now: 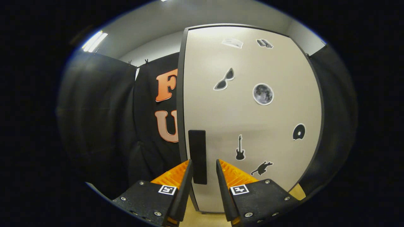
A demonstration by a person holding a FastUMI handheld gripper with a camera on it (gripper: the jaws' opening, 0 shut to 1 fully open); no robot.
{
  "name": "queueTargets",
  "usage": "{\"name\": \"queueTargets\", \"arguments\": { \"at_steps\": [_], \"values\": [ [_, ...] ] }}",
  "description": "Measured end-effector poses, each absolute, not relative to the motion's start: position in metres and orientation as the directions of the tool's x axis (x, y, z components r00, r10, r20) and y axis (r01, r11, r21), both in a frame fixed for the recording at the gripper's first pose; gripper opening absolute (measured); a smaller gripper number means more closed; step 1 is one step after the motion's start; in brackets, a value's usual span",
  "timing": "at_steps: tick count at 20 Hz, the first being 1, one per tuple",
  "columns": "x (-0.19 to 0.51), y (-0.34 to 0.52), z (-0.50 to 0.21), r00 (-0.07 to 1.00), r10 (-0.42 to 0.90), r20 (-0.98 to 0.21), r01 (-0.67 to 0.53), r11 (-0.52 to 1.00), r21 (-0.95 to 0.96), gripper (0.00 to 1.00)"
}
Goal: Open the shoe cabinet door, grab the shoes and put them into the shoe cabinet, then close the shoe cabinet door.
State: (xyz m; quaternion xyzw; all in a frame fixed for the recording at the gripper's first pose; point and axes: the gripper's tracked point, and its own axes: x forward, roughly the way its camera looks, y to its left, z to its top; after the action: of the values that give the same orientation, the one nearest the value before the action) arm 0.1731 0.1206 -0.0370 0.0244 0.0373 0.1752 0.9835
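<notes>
between the open claw (204, 171) fingers stands the door handle (197, 156).

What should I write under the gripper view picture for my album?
The open gripper lines up its fingers on either side of the dark handle of the closed, sticker-covered shoe cabinet door.

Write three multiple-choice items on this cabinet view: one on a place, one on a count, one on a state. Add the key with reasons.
1. Where is the handle on the door?
A. by its left edge
B. at its middle
C. by its right edge

2. How many stickers are on the door?
A. three
B. five
C. seven

3. How is the gripper?
A. shut on the handle
B. open, handle between its fingers
C. open, far from the door

Key: 1 A, the dark bar sits beside the door's dark left edge. 2 C, seven can be counted, the guitar among them. 3 B, gaps show on both sides of the handle.
</notes>
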Motion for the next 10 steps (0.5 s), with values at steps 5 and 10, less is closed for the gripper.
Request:
{"name": "queueTargets", "arguments": {
  "at_steps": [5,10],
  "values": [
    [0.113,0.078,-0.027,0.969,0.238,-0.07,-0.238,0.971,0.015,0.49],
    [0.045,0.047,-0.02,0.987,0.156,-0.044,-0.155,0.988,0.021,0.55]
  ]
}}
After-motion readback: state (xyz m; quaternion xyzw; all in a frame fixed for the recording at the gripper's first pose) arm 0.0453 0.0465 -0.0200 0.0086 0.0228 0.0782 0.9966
